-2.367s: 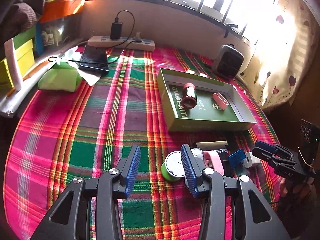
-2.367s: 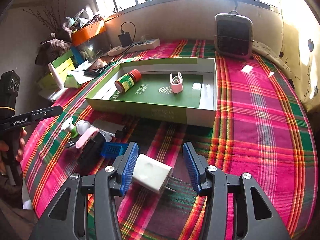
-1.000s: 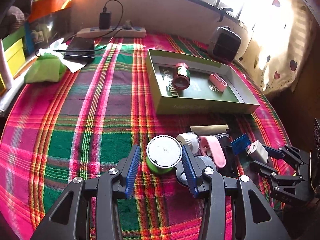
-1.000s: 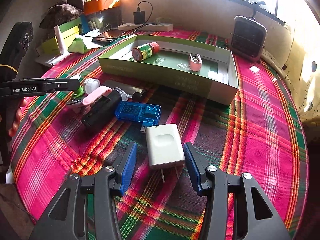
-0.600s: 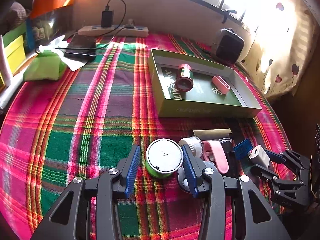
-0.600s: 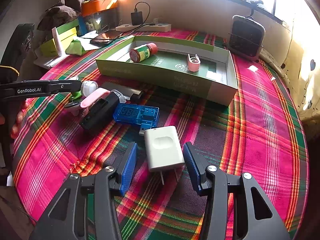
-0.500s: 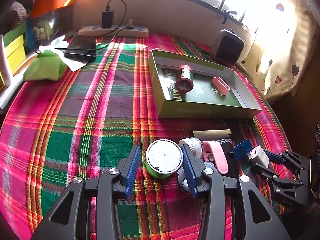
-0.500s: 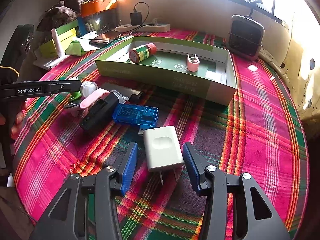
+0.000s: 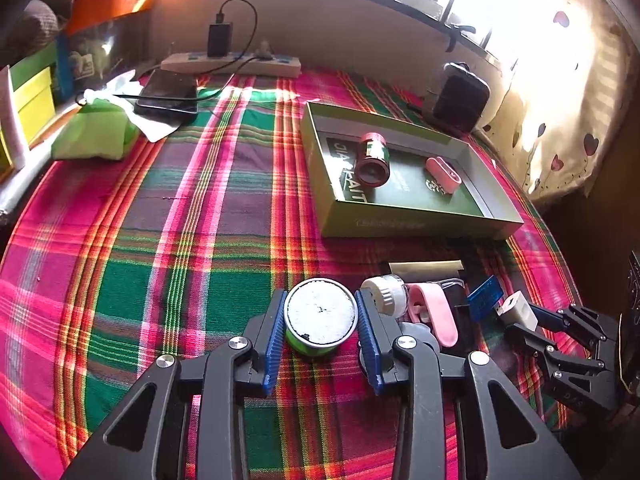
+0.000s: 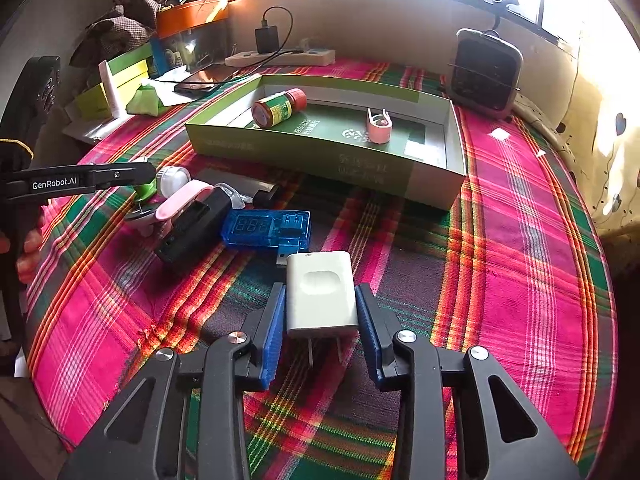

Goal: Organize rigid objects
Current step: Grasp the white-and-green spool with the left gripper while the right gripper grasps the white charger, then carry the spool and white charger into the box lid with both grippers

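Left gripper [image 9: 320, 320]: my jaws have just been closing around the green tin [image 9: 319, 322]; both blue pads now sit against its sides, so I hold it where it stands on the tablecloth [image 9: 160, 240] near the table's near edge.
Right gripper [image 10: 320, 320]: my jaws have just been closing on the white charger [image 10: 321, 293]; the pads touch its two long sides, prongs pointing back toward me, and it lies flat on the cloth.
Green tin: upright, white lid up, first in the row of loose things.
White-capped jar [image 9: 386, 292]: just beside the tin, touching my left gripper's outer finger.
Pink clip [image 9: 434, 312]: next along, lying over a black block [image 10: 192, 228].
Blue USB meter [image 10: 267, 229]: between the black block and the charger, its plug just beside the charger's far end.
Green box [image 10: 320, 152]: open tray toward the table's far side, well apart from both grips.
Inside the box: a red-capped bottle [image 10: 278, 107] on its side and a second pink clip [image 10: 378, 126], apart from each other.
Far edge: a power strip [image 9: 232, 65] with a black adapter plugged in, and a small black heater [image 10: 488, 72] at the far corner.
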### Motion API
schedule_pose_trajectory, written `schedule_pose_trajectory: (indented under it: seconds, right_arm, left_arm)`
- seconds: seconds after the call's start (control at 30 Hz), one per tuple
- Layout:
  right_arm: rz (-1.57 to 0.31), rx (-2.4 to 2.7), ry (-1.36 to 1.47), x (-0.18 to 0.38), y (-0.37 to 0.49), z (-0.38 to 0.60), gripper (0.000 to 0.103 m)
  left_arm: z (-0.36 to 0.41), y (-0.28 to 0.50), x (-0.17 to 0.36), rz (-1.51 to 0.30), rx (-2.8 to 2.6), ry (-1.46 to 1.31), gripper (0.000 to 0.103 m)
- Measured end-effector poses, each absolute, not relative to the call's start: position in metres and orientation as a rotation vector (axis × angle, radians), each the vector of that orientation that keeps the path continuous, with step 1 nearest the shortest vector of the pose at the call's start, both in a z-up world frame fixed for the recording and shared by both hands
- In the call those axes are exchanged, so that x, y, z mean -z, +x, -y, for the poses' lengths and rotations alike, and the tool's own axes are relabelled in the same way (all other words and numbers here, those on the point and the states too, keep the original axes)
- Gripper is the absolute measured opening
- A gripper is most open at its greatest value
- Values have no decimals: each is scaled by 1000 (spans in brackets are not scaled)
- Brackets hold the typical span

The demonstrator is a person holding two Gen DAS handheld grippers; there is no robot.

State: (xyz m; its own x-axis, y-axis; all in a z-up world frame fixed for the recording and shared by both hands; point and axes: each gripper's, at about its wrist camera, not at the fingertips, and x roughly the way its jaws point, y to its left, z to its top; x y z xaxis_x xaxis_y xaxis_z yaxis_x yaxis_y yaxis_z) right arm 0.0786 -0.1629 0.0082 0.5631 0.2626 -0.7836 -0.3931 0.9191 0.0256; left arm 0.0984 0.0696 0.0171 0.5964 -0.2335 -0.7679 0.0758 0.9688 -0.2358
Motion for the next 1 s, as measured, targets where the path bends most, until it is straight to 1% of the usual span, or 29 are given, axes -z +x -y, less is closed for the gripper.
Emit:
schedule_pose_trajectory:
  seconds: [0.63, 1.0]
  right_arm:
    - [-869, -372, -127, -17, 78, 171, 35]
    - [-827, -376, -113, -36, 86, 174, 35]
  left_arm:
    - [-72, 94, -35, -888, 189, -181, 33]
    - [-68, 100, -55, -860, 214, -171, 33]
